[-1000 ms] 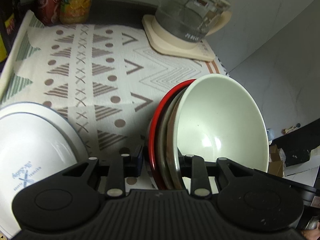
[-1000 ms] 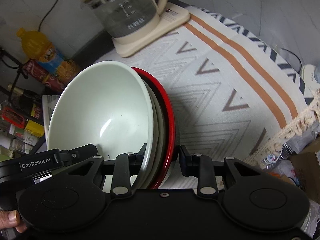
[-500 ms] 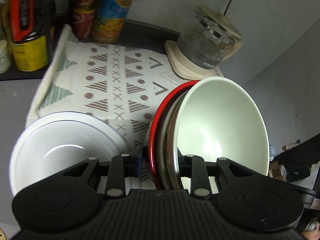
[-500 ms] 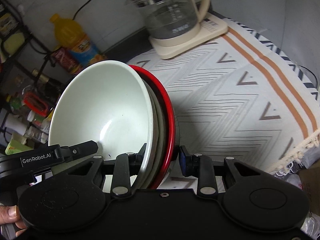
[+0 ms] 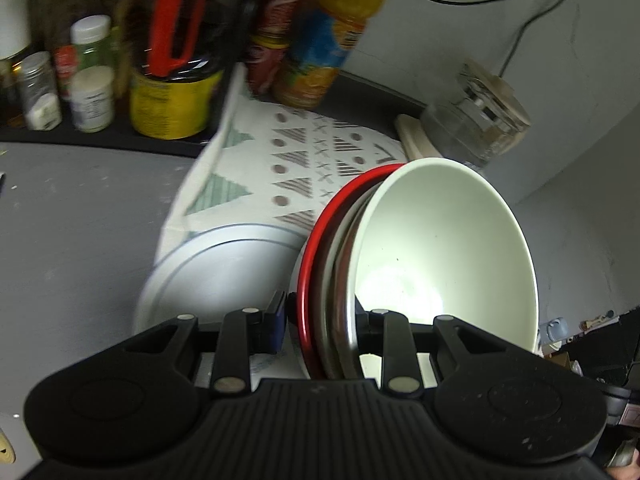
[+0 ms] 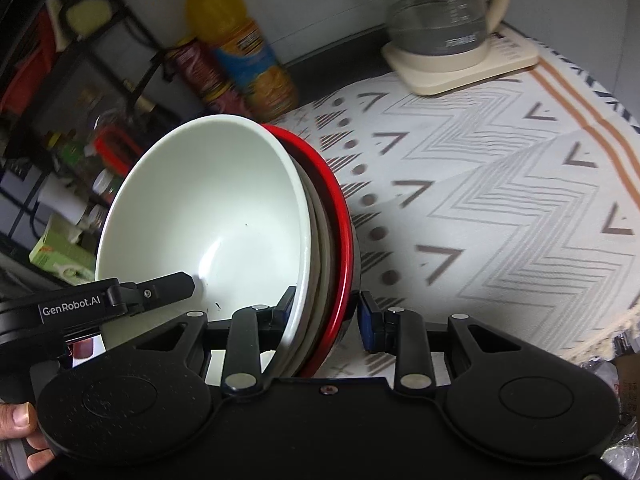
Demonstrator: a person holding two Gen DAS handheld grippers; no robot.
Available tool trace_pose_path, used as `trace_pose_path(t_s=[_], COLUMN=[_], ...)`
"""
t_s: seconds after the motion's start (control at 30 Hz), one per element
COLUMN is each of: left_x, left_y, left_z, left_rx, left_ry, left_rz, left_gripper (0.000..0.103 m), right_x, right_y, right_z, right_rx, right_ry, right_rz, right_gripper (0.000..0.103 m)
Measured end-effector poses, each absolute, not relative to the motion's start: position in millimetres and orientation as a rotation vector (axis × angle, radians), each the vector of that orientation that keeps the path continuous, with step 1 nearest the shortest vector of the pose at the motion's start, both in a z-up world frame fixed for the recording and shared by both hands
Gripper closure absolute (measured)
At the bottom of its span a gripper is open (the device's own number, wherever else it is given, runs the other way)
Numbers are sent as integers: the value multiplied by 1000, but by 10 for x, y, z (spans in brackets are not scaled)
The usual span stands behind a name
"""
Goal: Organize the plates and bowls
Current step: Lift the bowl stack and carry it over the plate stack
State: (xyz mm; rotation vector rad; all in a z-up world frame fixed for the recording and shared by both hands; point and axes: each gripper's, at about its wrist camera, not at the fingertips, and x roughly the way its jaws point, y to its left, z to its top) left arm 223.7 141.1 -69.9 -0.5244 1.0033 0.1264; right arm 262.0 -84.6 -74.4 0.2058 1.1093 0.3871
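Observation:
A stack of nested bowls is held on edge above the patterned cloth: a pale green bowl (image 5: pixel 444 256) inside, a steel one, and a red-rimmed one (image 5: pixel 320 236) outside. My left gripper (image 5: pixel 320 320) is shut on the stack's rim. My right gripper (image 6: pixel 326 312) is shut on the same stack (image 6: pixel 208 208) from the opposite side. The left gripper's body (image 6: pixel 116 300) shows in the right wrist view. A white plate (image 5: pixel 224 268) lies on the cloth below and left of the stack.
Bottles and jars (image 5: pixel 92 76) stand on a dark shelf at the back left. An orange juice bottle (image 6: pixel 240 44) and a red can stand at the cloth's far edge. A glass kettle on a cream base (image 6: pixel 452 24) sits at the far right. Grey counter (image 5: pixel 72 240) lies left of the cloth.
Both grippers have lifted the bowl stack higher and swung it left, towards the shelf; the white plate now lies farther below it.

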Motion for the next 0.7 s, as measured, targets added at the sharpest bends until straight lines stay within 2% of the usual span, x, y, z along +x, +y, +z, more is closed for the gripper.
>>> trace_pose_path(t_s=[0.7], left_x=[1967], left_y=[1903], left_z=[-1015], left_rx=[-563], left_ry=[1054], left_rz=[173], left_gripper=[76], right_x=[2363], right_y=[-241], right_z=[-1051], right_rx=[173], right_ry=[1166], right_rz=[386], right_gripper=[73])
